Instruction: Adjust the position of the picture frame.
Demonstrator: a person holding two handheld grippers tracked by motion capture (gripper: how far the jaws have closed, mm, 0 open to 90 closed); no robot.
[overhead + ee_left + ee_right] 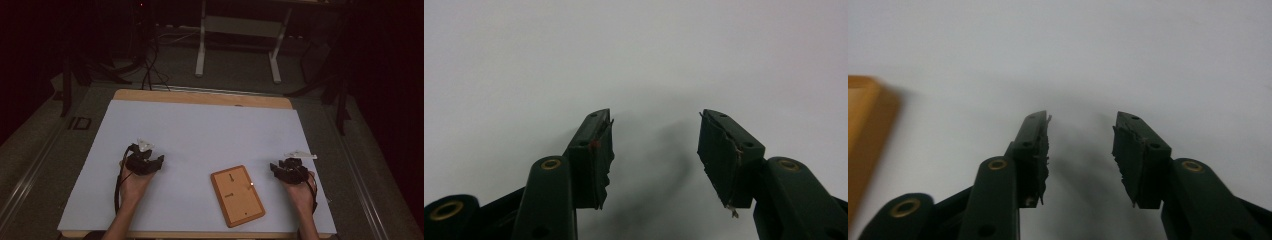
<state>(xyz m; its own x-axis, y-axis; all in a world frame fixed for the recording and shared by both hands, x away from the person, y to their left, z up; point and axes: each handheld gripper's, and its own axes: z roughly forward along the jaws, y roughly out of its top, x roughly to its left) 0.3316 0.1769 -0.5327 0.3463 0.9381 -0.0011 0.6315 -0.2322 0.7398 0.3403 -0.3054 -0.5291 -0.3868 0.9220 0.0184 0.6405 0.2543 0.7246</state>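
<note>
Two grippers are out on the counter (pixel 200 125) right now, one in each of the person's hands, and both rest low on the white surface. Over on the left, the left gripper (pixel 144 159) sits well apart from everything else; in the left gripper view its jaws stand wide apart, nothing between them, just bare white counter and their own shadow, left gripper (pixel 655 150). On the other side, the right gripper (pixel 289 169) is near the counter's right edge, and its jaws are parted too, a touch narrower, with nothing held, right gripper (pixel 1080 155). Between the two hands, but much closer to the right one, lies the wooden board (pixel 237 195), flat on the counter and turned at a slight angle, its long side running away from the person. It is near the right gripper, not touching it. In the right gripper view, the wooden board (pixel 863 130) peeks in at the left edge, beside the jaws and clear of them.
</note>
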